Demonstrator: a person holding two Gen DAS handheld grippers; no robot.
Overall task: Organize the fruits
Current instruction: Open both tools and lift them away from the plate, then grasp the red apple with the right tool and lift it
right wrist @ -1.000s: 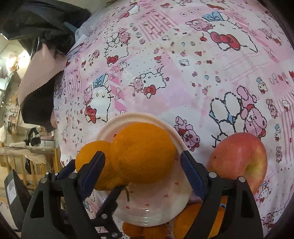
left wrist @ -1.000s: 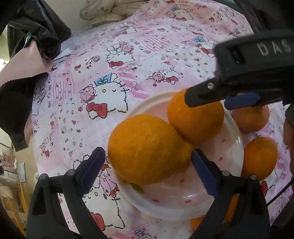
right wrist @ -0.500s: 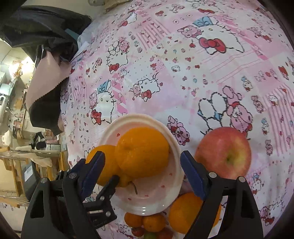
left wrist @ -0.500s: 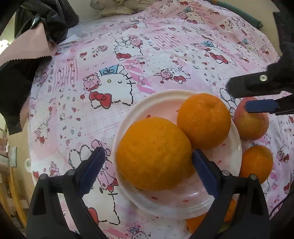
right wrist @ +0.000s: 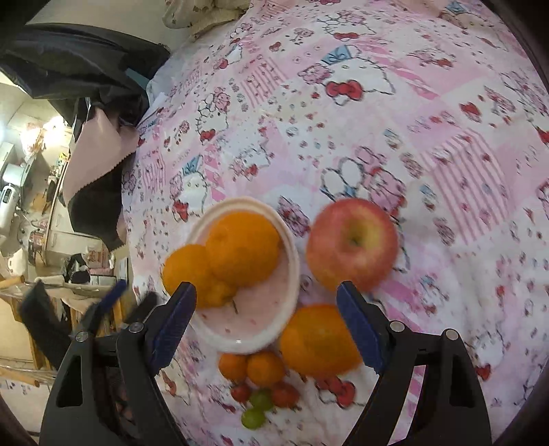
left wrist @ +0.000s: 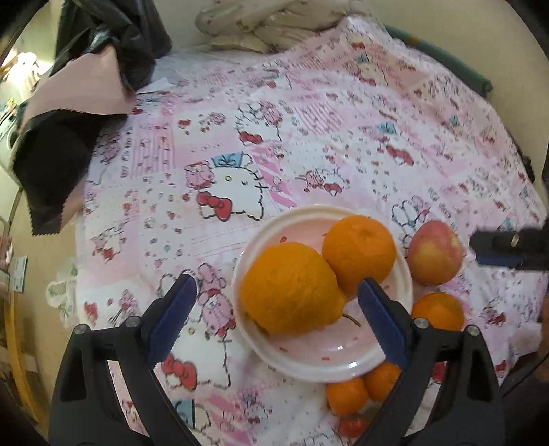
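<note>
A pink plate [left wrist: 346,368] [right wrist: 291,254] on the Hello Kitty cloth holds a large pear-shaped orange [left wrist: 288,288] [right wrist: 187,271] and a round orange [left wrist: 358,250] [right wrist: 242,248]. A red apple [left wrist: 434,252] [right wrist: 351,243] lies right of the plate. A loose orange [left wrist: 437,310] [right wrist: 320,339] and two small tangerines [left wrist: 363,387] [right wrist: 252,368] lie by its near rim. My left gripper [left wrist: 276,319] is open and empty above the plate's near side. My right gripper [right wrist: 266,322] is open and empty, above the plate and loose orange; one of its fingers [left wrist: 504,248] shows at the left view's right edge.
Small red and green fruits [right wrist: 260,401] lie in front of the tangerines. A black and pink cloth [left wrist: 65,113] hangs at the table's far left edge. A crumpled cloth [left wrist: 260,27] lies at the far edge. Room clutter [right wrist: 31,219] lies beyond the left edge.
Both grippers have pulled back and up from the plate, so more of the table shows. The right gripper has moved away to the right. Both oranges stay on the plate.
</note>
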